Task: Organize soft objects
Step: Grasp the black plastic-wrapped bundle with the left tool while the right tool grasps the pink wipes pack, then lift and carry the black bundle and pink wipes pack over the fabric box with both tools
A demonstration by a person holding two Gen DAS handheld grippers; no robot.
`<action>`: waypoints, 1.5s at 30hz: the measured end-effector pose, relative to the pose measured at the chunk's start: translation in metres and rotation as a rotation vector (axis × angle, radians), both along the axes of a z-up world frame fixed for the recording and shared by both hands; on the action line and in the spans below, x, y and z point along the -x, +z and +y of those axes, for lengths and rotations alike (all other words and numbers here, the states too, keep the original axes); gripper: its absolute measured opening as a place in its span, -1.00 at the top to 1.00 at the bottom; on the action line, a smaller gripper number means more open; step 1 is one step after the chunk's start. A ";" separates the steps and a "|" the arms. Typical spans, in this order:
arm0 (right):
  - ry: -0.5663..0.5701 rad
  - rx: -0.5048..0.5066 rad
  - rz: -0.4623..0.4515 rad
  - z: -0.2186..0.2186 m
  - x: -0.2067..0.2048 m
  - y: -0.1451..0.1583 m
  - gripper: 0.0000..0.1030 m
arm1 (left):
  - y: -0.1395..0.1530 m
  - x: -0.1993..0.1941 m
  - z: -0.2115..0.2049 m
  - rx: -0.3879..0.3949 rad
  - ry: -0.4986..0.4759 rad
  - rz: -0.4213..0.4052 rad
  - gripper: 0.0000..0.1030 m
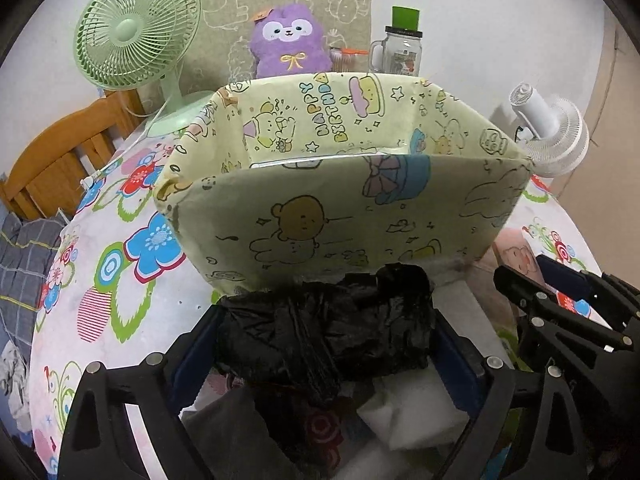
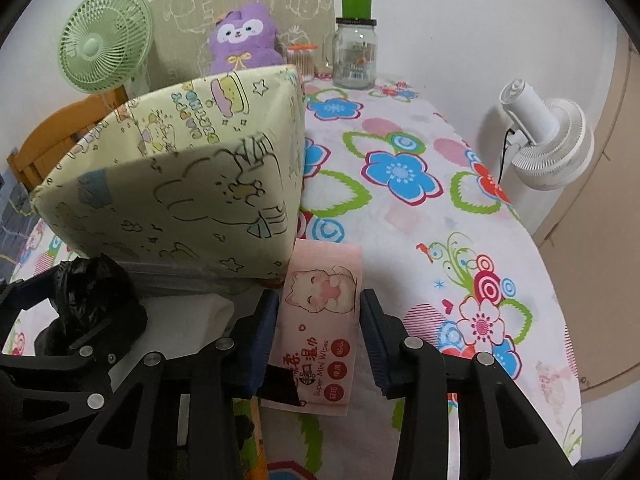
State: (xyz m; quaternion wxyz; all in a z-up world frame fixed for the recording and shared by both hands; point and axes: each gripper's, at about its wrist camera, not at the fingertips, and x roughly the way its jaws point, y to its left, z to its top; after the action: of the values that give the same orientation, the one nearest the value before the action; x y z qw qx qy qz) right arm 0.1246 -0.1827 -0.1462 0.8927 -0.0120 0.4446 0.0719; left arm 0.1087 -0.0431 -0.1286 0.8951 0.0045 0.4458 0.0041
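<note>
A counter (image 2: 400, 216) draped in a white cloth printed with blue, red and pink flowers fills both wrist views, set against a plain white wall. At its far edge stand a green desk fan (image 1: 136, 28), a purple plush toy (image 1: 290, 42) propped before a doodled cardboard sheet (image 2: 248, 4), and a glass jar (image 2: 354, 54) with a green cap; a white fan (image 2: 548, 136) stands off the right edge and a wooden chair (image 1: 60, 156) off the left. A pale yellow fabric bin (image 1: 344, 184) printed with cartoon bears sits open-topped on the cloth. The left gripper (image 1: 326, 344) stands wide, a crumpled black plastic bag (image 1: 332, 332) between its blue pads just before the bin. The right gripper (image 2: 320, 336) is narrowed on a pink pack of wet wipes (image 2: 320, 320) lying just beside the bin's corner.
</note>
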 end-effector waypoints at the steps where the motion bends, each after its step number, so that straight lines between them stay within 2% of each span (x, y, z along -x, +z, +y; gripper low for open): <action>1: 0.000 -0.001 -0.004 0.000 0.001 0.002 0.15 | 0.001 0.002 0.000 0.000 0.001 -0.003 -0.86; 30: 0.011 -0.021 -0.142 0.004 0.050 0.055 0.16 | 0.042 0.047 0.003 -0.004 0.000 -0.128 -0.84; 45: 0.032 -0.033 -0.212 0.010 0.062 0.090 0.16 | 0.077 0.064 0.013 -0.006 0.020 -0.206 -0.84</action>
State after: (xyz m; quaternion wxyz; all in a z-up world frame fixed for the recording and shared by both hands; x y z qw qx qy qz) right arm 0.0622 -0.1732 -0.0565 0.9336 -0.0117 0.3461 0.0917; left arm 0.0447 -0.0304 -0.0518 0.9360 0.0020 0.3516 0.0148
